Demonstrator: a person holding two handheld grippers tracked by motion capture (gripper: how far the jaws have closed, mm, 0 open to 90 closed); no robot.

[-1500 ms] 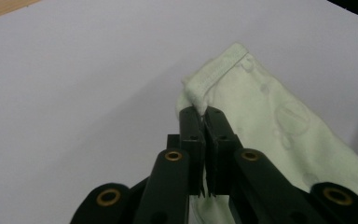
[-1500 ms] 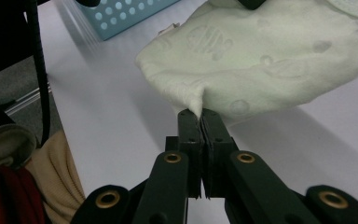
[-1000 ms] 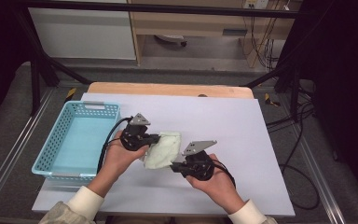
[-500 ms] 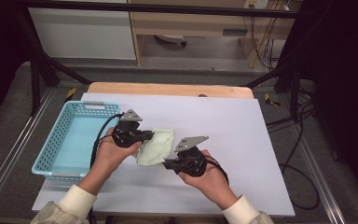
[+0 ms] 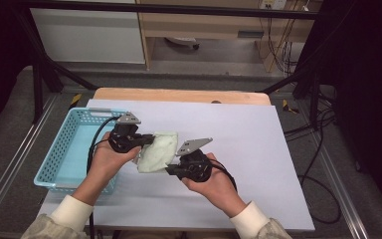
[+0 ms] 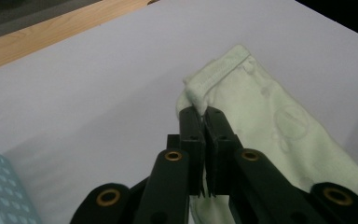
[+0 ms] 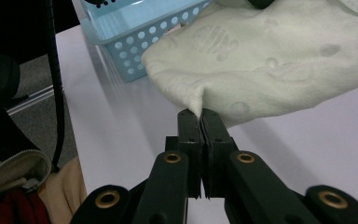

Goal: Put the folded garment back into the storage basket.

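right gripper view: faint prints on cloth, basket behind.

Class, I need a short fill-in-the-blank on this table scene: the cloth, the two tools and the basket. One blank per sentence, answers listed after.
1. The pale green cloth is pinched by ____ tools at once.
2. The left tool grips the cloth at its hemmed ____.
3. The basket with perforated walls is light ____.
4. The right tool has its jaws ____ on the cloth.

Missing words: two; corner; blue; shut
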